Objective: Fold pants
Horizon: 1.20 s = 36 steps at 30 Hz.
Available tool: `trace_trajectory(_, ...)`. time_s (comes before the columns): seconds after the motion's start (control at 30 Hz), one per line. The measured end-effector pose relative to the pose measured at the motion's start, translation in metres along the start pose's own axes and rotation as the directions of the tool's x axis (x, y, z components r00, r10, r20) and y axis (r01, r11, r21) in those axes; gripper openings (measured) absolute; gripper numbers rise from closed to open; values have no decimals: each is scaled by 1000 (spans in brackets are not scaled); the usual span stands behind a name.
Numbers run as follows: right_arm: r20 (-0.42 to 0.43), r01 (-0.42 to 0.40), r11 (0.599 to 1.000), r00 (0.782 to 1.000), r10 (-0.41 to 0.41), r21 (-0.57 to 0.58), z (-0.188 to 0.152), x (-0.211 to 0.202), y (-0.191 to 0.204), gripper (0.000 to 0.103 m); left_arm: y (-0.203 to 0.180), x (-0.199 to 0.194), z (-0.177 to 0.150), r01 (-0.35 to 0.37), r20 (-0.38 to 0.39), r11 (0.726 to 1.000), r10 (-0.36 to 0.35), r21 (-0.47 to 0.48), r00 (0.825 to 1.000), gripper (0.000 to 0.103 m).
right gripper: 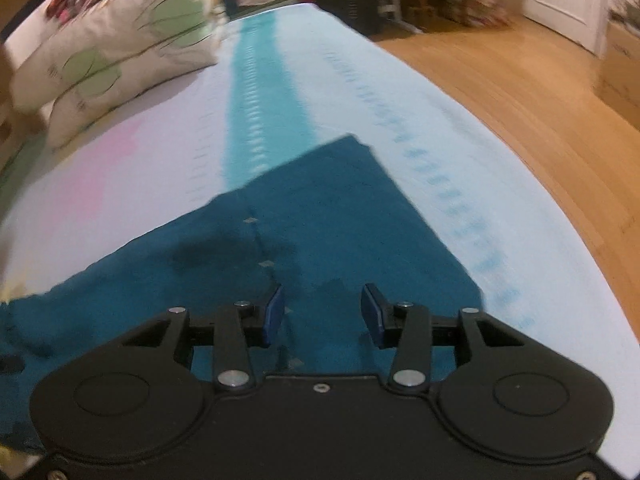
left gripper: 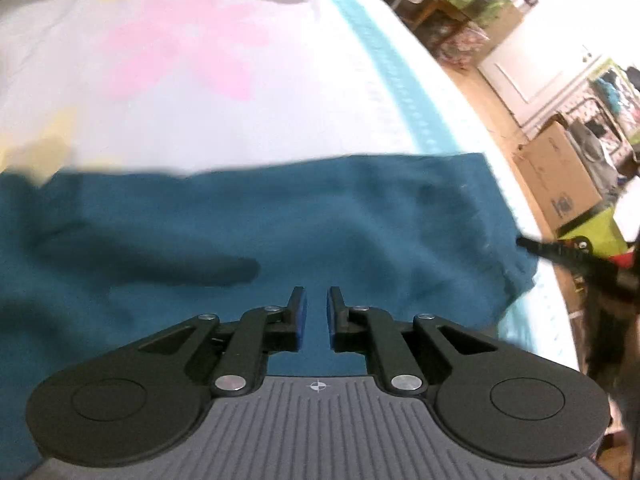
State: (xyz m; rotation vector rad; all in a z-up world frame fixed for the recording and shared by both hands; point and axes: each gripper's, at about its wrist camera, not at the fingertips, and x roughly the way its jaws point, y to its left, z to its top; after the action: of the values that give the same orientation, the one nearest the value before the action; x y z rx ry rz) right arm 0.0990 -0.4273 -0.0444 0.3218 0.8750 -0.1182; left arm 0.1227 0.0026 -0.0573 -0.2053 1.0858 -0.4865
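**Kid:** Where are the pants?

**Me:** The teal pants (left gripper: 256, 232) lie spread flat on the bed (left gripper: 200, 112). They are right under both of my grippers. One straight edge runs left to right across the white sheet. On the right, the cloth goes over the light blue stripe (left gripper: 384, 64) and stops near the side of the bed.

**Kid:** What is your left gripper doing?

**Me:** My left gripper (left gripper: 317, 316) hangs over the pants. Its blue pads (left gripper: 301, 320) have a small gap between them. I see nothing in that gap, only cloth below.

**Kid:** And the right one?

**Me:** My right gripper (right gripper: 324, 314) is wider apart. Its pads (right gripper: 274, 312) are not on anything. A seam in the pants runs under the left pad.

**Kid:** What else is there?

**Me:** Pillows (right gripper: 112, 52) sit at the far end of the bed. A wood floor (right gripper: 520, 92) is on the right, with a cardboard box (left gripper: 560, 176) beside it.
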Motion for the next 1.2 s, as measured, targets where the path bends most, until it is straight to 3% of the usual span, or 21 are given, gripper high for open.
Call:
trace_trajectory(0.2, 16, 32, 998, 999, -33, 55, -13, -20, -28, 53, -35, 53, 26, 47, -30, 999, -47, 8, 998, 11)
trace_trajectory(0.27, 13, 33, 997, 999, -34, 71, -15, -22, -37, 52, -41, 68, 27, 26, -44, 999, -25, 23, 999, 11)
trace_trajectory(0.4, 6, 27, 996, 1000, -27, 87, -19, -23, -47, 53, -37, 105, 10, -57, -177, 996, 69, 69, 982, 11)
trace_trajectory(0.5, -2, 13, 994, 1000, -13, 109, -24, -24, -55, 56, -23, 98, 2, 0, -132, 1000, 4, 26, 991, 11)
trace_trajectory(0.57, -11, -2, 990, 1000, 3, 139, -27, -23, -62, 64, -10, 96, 1, 35, -138, 999, -41, -40, 990, 11)
trace_trajectory(0.7, -33, -32, 976, 999, 40, 217, -35, -19, -71, 66, 7, 97, 3, 74, -147, 984, -98, -161, 984, 11)
trace_trajectory(0.83, -38, -73, 948, 995, 89, 311, -44, -6, -77, 74, 3, 94, 4, 60, -145, 990, -79, -131, 986, 11)
trace_trajectory(1.0, 62, -127, 924, 992, 112, 361, -46, 3, -75, 89, -7, 100, 11, 45, -148, 994, -59, -95, 987, 11)
trace_trajectory(1.13, 124, -176, 908, 983, 138, 381, -39, 13, -78, 88, -9, 103, 12, 44, -149, 995, -57, -93, 987, 11)
trace_trajectory(1.17, 134, -187, 903, 980, 146, 388, -38, 16, -78, 85, -11, 104, 13, 43, -148, 995, -57, -92, 987, 11)
trace_trajectory(1.2, 145, -191, 899, 979, 145, 393, -36, 19, -78, 74, -11, 104, 12, 43, -148, 995, -56, -90, 987, 11)
